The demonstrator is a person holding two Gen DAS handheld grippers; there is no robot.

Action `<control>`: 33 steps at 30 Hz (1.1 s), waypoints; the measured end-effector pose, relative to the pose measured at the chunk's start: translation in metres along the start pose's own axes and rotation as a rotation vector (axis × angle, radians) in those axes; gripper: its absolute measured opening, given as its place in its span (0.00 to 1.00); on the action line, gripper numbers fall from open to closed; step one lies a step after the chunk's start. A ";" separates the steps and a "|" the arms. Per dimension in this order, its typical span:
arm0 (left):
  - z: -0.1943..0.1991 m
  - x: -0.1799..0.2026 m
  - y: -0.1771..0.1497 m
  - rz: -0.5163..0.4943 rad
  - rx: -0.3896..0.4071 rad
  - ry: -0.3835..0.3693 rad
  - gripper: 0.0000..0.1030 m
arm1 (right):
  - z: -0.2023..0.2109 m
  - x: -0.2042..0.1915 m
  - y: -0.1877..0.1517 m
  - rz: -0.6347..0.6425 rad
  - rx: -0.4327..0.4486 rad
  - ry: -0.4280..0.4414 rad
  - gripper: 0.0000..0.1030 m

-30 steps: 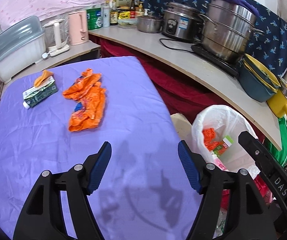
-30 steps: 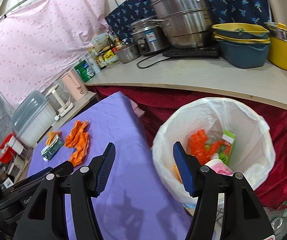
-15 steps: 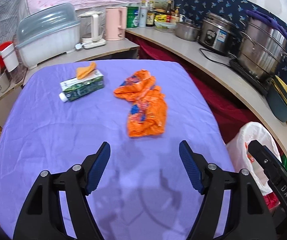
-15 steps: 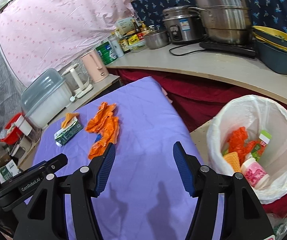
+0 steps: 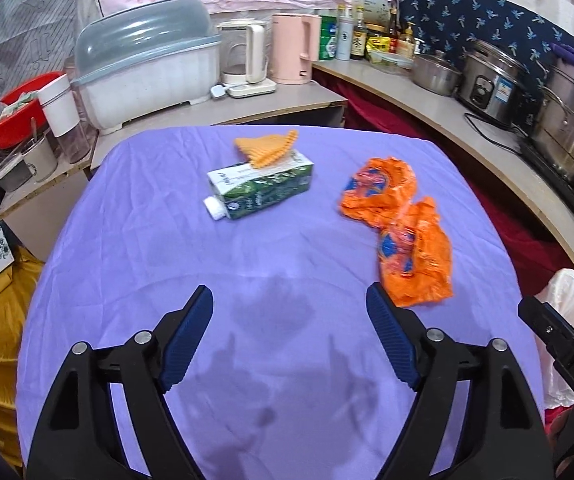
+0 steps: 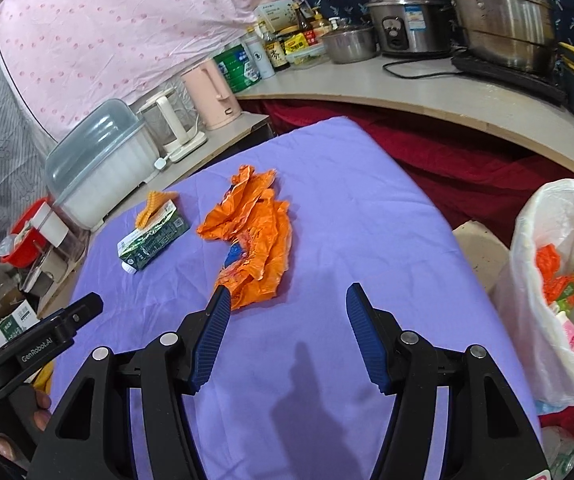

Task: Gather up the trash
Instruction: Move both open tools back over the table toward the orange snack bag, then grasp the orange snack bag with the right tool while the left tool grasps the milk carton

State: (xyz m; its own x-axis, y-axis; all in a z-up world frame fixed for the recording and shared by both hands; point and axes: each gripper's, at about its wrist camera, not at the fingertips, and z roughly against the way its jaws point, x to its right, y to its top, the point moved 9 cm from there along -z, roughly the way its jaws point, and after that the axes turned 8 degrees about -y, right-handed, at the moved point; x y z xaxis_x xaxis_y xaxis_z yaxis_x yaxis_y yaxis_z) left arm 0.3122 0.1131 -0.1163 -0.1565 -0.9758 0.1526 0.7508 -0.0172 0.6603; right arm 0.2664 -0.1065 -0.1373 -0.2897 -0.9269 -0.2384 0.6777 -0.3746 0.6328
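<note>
purple tablecloth (image 5: 167,272) — kitchen counter (image 5: 467,132) behind.

My left gripper (image 5: 289,304) is level, jaws spread wide, blue ribbed pads (image 5: 185,340) facing each other with nothing between them. My right gripper (image 6: 287,304) is likewise spread wide and holds nothing. Both grippers sit side by side, pointing forward.

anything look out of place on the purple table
Yes: a crumpled orange wrapper lies sprawled mid-table, and a green carton lies tipped on its side with an orange ridged piece resting on top.
</note>
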 end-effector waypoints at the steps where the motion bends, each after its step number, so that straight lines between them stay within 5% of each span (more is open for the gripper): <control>1: -0.003 -0.007 0.002 0.001 -0.001 0.006 0.74 | -0.004 -0.002 0.000 0.002 -0.006 0.001 0.57; 9: -0.034 -0.051 0.023 0.005 0.006 0.042 0.86 | -0.059 -0.027 0.000 0.011 -0.073 -0.008 0.58; 27: -0.130 -0.090 0.068 -0.149 0.004 0.003 0.88 | -0.120 -0.049 0.002 0.002 -0.110 -0.017 0.59; 33: -0.151 -0.083 0.071 -0.174 -0.009 -0.050 0.87 | -0.125 -0.055 -0.001 0.027 -0.123 -0.017 0.36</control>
State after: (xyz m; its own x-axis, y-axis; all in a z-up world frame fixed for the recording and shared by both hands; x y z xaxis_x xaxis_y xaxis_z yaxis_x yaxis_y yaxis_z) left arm 0.4750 0.1604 -0.1933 -0.3157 -0.9460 0.0730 0.7154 -0.1868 0.6733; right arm 0.3664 -0.0574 -0.2172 -0.2810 -0.9367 -0.2090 0.7629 -0.3502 0.5434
